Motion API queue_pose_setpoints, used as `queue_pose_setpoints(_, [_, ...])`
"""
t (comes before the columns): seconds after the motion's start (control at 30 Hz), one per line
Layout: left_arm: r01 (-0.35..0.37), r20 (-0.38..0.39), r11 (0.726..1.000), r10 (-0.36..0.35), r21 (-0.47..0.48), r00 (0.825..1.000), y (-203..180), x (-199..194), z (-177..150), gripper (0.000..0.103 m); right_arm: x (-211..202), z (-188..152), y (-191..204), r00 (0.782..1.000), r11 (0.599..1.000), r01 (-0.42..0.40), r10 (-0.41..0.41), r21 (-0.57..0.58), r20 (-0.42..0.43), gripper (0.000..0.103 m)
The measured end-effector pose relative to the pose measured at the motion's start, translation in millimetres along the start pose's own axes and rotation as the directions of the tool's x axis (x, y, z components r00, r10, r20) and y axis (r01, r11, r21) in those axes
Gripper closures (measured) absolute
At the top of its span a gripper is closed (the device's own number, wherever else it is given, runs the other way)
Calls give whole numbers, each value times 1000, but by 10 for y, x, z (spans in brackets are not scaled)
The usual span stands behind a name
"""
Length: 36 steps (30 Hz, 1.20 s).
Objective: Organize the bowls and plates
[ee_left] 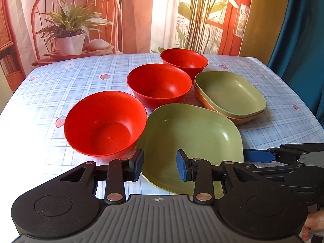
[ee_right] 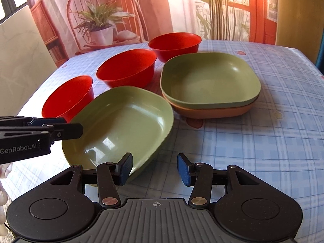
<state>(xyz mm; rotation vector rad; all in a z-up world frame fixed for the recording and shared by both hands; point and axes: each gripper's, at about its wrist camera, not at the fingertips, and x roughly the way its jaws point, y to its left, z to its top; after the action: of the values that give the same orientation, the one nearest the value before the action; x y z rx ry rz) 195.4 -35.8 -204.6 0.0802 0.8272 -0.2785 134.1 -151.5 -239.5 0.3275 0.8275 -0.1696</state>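
Observation:
Three red bowls stand in a diagonal row on the table: near (ee_left: 105, 123), middle (ee_left: 159, 85) and far (ee_left: 183, 60). A loose green plate (ee_left: 190, 141) (ee_right: 121, 127) lies in front. A second green plate (ee_left: 229, 92) (ee_right: 209, 79) is stacked on an orange plate (ee_right: 212, 111) behind it. My left gripper (ee_left: 160, 165) is open and empty, its jaws over the near edge of the loose green plate. My right gripper (ee_right: 155, 169) is open and empty, at that plate's near right corner.
The table has a blue checked cloth (ee_right: 253, 145) with strawberry prints. A printed backdrop with a chair and potted plant (ee_left: 68, 30) hangs behind. A blue curtain (ee_left: 299, 40) is at the right. The right gripper's fingers (ee_left: 261, 156) show beside the left one.

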Motion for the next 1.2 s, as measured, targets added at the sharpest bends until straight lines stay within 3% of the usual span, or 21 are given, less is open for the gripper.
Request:
queue_pose_setpoints(0.1, [1,-8,1000,-1,4,1000,-19,37,4,66,-16,-7,-8,1000,1000,-5,5,-5,-1,60])
queue_pose_setpoints(0.23, [9,-13,1000,-9,7,1000,-50,58,-9,66,-49,-6,-84,1000,1000,1,-1,7,2,74])
queue_pose_setpoints(0.47, [37,-31,999,-37,4,999,-70,79,-53,66,-68,-12,-167,1000,1000,1,-1,26,11,83])
queue_pose_setpoints(0.6, [62,-44,998,-62,-6,997,-69,101,-84,66,-66,-19,-169,1000,1000,-8,7,26,15,84])
queue_pose_setpoints(0.73, [93,-52,995,-95,-23,994,-70,107,-123,76,-75,-22,-158,1000,1000,-7,7,28,18,87])
queue_pose_setpoints(0.93, [117,-61,991,-121,-57,991,-36,117,-195,82,-93,-36,-182,1000,999,-8,7,45,24,88])
queue_pose_setpoints(1.2, [125,-47,986,-130,-109,990,51,79,-219,82,-95,-30,-177,999,999,-14,12,47,31,88])
